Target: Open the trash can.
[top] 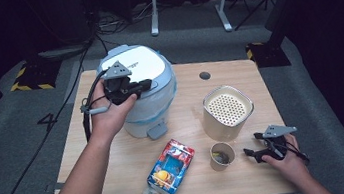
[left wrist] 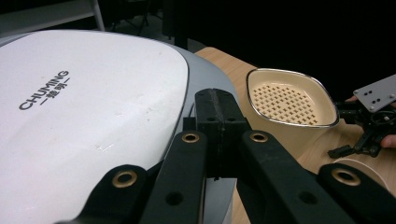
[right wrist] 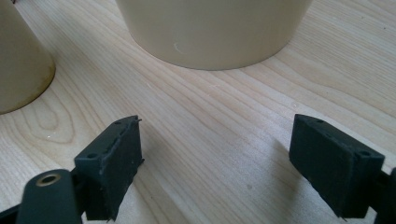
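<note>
A white-lidded grey pedal bin [top: 144, 88] stands at the table's back left, its lid down and marked CHUMING [left wrist: 84, 107]. My left gripper [top: 141, 86] is over the lid's right side, its jaws pressed together with nothing between them [left wrist: 219, 119]. My right gripper [top: 252, 153] rests low on the wood at the front right, jaws wide apart over bare table [right wrist: 215, 158]. A cream container with a perforated top [top: 227, 112] stands just beyond it. A small paper cup [top: 222, 156] sits to the right gripper's left.
A colourful carton [top: 170, 168] lies flat near the front edge, between my two arms. The bin's grey pedal [top: 156, 130] sticks out toward me. A dark grommet hole [top: 204, 75] marks the wooden table [top: 238, 75] behind the cream container.
</note>
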{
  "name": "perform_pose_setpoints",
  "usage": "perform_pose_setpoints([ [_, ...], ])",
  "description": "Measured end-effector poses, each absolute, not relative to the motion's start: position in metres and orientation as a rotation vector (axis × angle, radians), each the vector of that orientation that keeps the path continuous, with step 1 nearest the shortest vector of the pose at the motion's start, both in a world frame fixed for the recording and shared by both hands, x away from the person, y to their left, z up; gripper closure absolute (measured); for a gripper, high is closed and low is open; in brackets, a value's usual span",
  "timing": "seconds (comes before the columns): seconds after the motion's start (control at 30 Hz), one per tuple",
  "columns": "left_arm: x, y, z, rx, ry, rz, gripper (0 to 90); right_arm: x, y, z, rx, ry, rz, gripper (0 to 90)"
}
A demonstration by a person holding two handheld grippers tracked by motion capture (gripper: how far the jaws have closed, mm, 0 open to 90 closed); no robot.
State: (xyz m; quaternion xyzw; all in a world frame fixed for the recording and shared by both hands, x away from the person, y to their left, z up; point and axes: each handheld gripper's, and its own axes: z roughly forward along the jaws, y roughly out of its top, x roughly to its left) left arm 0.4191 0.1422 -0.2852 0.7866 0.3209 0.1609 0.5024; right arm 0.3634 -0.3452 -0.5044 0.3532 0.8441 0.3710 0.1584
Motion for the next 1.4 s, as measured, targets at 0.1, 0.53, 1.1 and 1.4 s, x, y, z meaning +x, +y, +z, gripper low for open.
perform_pose_setpoints([
  [0.1, 0.418, 0.139, -0.285, 1.913, 0.767, 0.415, 90.0, 0.363, -0.345, -0.504, 1.010, 2.414, 1.061, 17.1],
  [0.53, 0.419, 0.140, -0.284, 1.923, 0.781, 0.411, 90.0, 0.363, -0.345, -0.504, 1.011, 2.414, 1.061, 17.1],
  [1.1, 0.392, 0.138, -0.275, 1.830, 0.660, 0.348, 62.1, 0.363, -0.345, -0.505, 1.006, 2.416, 1.065, 17.2],
  [1.4, 0.378, 0.138, -0.280, 1.850, 0.647, 0.338, 59.0, 0.363, -0.345, -0.505, 1.007, 2.416, 1.065, 17.2],
])
